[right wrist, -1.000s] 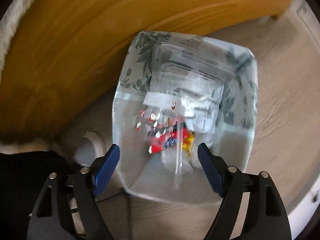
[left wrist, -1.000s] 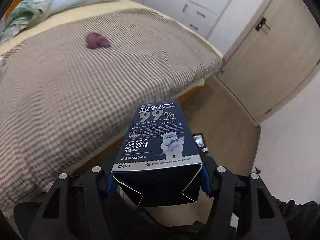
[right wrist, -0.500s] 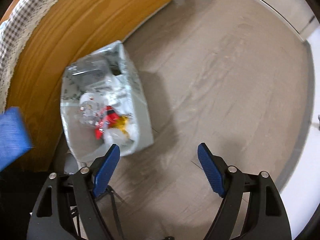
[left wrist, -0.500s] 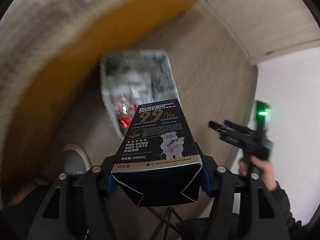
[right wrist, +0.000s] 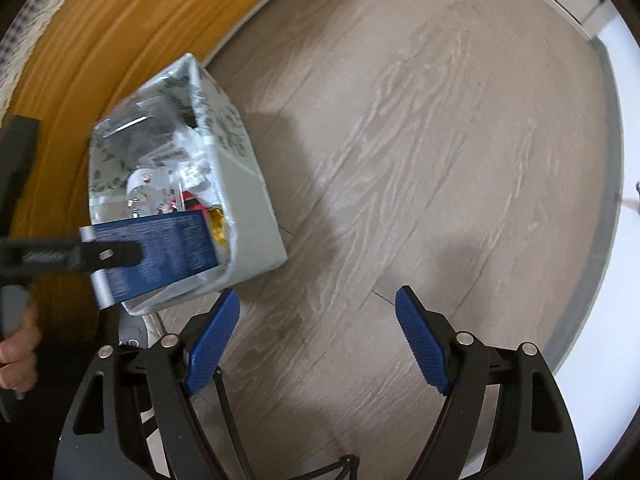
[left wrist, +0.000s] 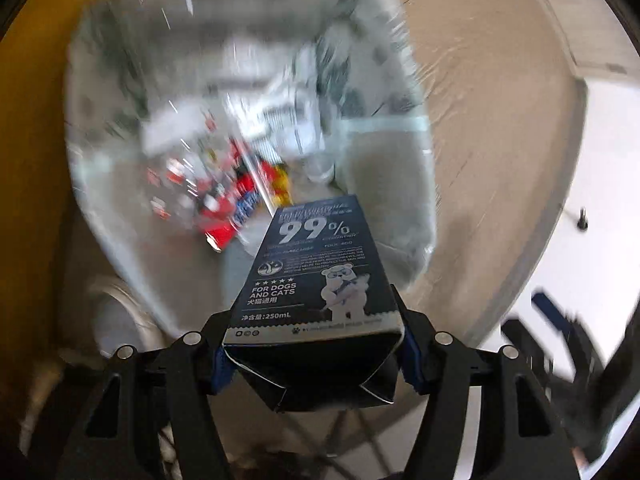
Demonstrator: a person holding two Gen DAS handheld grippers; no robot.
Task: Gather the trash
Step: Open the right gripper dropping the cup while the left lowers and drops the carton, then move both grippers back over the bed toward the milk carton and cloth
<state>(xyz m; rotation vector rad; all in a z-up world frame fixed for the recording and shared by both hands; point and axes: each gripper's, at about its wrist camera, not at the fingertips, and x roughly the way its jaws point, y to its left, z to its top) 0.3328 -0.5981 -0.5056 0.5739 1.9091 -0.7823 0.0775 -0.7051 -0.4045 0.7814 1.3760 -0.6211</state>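
Carton print: the dark blue carton (left wrist: 316,280) is showing "99%", "FOR DOGS AND CATS", "250mL" and a cartoon bear; finer lines are blurring out.
Left gripper (left wrist: 312,356): its pads are pressing the carton's two sides near the open bottom flaps, pitching steeply down.
Carton position: it is hanging over the near edge of the trash bag (left wrist: 380,184), its far end above the opening.
Bag contents: red and yellow wrappers (left wrist: 236,204) and clear plastic are lying inside, smeared by motion.
Right gripper (right wrist: 318,344): jaws are standing wide apart, gripping nothing, pointing straight down at the bare wood-look floor (right wrist: 440,140).
Right view only: it is showing the carton's small-print side, a hand (right wrist: 16,352) on the left tool's handle, and the bag beside an orange wooden bed frame (right wrist: 100,40).
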